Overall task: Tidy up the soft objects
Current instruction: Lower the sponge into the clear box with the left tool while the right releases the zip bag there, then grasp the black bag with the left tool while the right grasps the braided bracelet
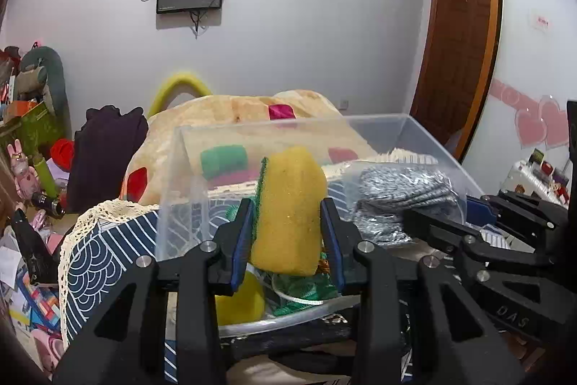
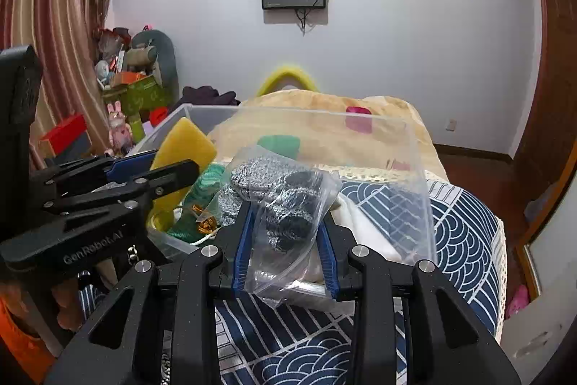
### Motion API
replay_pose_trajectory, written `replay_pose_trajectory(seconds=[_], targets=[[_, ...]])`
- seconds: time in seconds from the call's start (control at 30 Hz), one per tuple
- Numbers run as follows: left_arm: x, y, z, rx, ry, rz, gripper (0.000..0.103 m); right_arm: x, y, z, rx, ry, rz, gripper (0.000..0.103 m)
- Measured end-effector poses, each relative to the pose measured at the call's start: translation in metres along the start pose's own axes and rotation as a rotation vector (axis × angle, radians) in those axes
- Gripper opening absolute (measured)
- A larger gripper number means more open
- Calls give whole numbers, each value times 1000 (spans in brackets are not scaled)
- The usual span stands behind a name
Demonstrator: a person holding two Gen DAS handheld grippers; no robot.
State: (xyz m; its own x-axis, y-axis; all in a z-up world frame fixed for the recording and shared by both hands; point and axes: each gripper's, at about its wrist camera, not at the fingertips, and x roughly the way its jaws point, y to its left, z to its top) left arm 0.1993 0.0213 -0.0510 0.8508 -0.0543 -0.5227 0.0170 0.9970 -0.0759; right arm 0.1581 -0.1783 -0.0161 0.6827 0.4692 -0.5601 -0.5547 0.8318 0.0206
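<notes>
1. The left hand-held gripper [image 1: 288,233] was raised level at the near edge of the clear plastic bin [image 1: 425,136], its blue-padded fingers [image 1: 241,240] closed partway on a yellow sponge [image 1: 288,208].
2. That sponge was a thick, porous block with a green scouring layer on its left face, standing upright between the pads above the bin's left part.
3. Beneath it in the bin lay a second yellow sponge [image 1: 239,302] and green knitted pieces [image 1: 306,291].
4. The right hand-held gripper [image 2: 286,248] was just beside the left one, also level, its fingers pinching a clear plastic bag [image 2: 281,204].
5. The crinkled, glossy bag held grey-and-white knitted fabric [image 2: 288,201] and hung over the bin's near right wall.
6. The bin rested on a navy wave-patterned cloth [image 2: 465,240] with a lace edge, covering the bench.
</notes>
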Motion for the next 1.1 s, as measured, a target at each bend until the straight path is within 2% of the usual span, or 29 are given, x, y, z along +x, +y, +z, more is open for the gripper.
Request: replay_pose_trajectory(seconds=[0.17, 0.23, 0.3, 0.33, 0.37, 0.57, 0.63, 0.7, 0.87, 1.1], targets=[[-2, -5, -5, 25, 12, 9, 41, 0, 0, 1, -2, 5, 0, 33], [-6, -6, -6, 30, 6, 14, 49, -1, -2, 2, -2, 7, -9, 36], [-13, -7, -5, 31, -14, 13, 58, -4, -4, 2, -1, 7, -16, 47], [-18, -8, -5, 32, -27, 12, 62, -8, -4, 2, -1, 2, -21, 57], [-22, -9, -5, 35, -40, 13, 63, -10, -5, 1, -1, -4, -24, 61], [-48, -7, -5, 31, -91, 21, 81, -30, -8, -3, -10, -41, -36, 63], [-60, -4, -7, 23, -109, 30, 94, -37, -8, -3, -5, -55, -28, 65], [-68, 1, -11, 15, -123, 41, 100, -44, -8, -5, -1, -66, -6, 68], [-79, 8, -30, 22, -112, 60, 102, -53, 3, -16, -8, -60, 42, 69], [-59, 28, -60, 19, -13, 95, 102, -37, 26, -45, -67, 33, 97, 69]])
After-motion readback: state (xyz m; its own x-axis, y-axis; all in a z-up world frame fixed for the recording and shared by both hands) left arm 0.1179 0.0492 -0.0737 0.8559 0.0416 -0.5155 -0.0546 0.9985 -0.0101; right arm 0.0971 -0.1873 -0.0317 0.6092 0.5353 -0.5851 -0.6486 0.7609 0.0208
